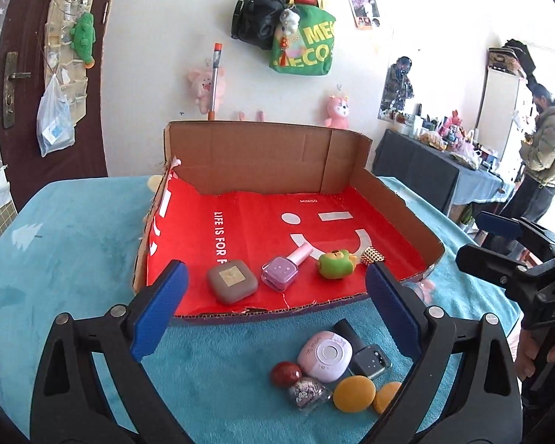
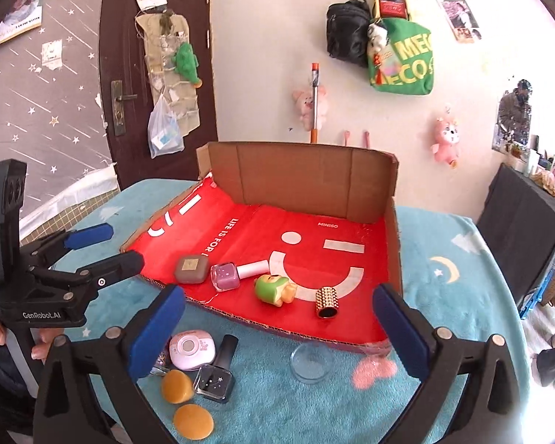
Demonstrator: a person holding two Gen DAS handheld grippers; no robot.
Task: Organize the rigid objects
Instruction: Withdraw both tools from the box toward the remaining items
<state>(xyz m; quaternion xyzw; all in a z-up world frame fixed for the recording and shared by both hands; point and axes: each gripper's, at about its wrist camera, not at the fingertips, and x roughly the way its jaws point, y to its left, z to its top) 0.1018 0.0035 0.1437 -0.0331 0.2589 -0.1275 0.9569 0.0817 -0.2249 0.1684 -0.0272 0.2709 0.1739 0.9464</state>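
A cardboard box (image 1: 270, 148) (image 2: 307, 170) with a red liner holds a brown square case (image 1: 232, 283) (image 2: 191, 269), a purple nail polish bottle (image 1: 282, 273) (image 2: 225, 275), a green toy (image 1: 335, 264) (image 2: 273, 288) and a gold studded cylinder (image 1: 374, 255) (image 2: 327, 301). In front of it on the blue cloth lie a pink round compact (image 1: 323, 355) (image 2: 191, 347), a dark polish bottle (image 1: 366, 359) (image 2: 216, 377), two orange discs (image 1: 354, 393) (image 2: 193, 421), a red ball (image 1: 285, 373) and a glittery piece (image 1: 308, 394). My left gripper (image 1: 273, 318) and right gripper (image 2: 277, 333) are open and empty above the cloth.
A clear round glass dish (image 2: 312, 362) lies on the cloth (image 1: 74, 259) by the box's front edge. A door (image 2: 129, 74) and a wall with hanging bags (image 1: 299, 40) stand behind. A person (image 1: 540, 155) stands by a cluttered table at the far right.
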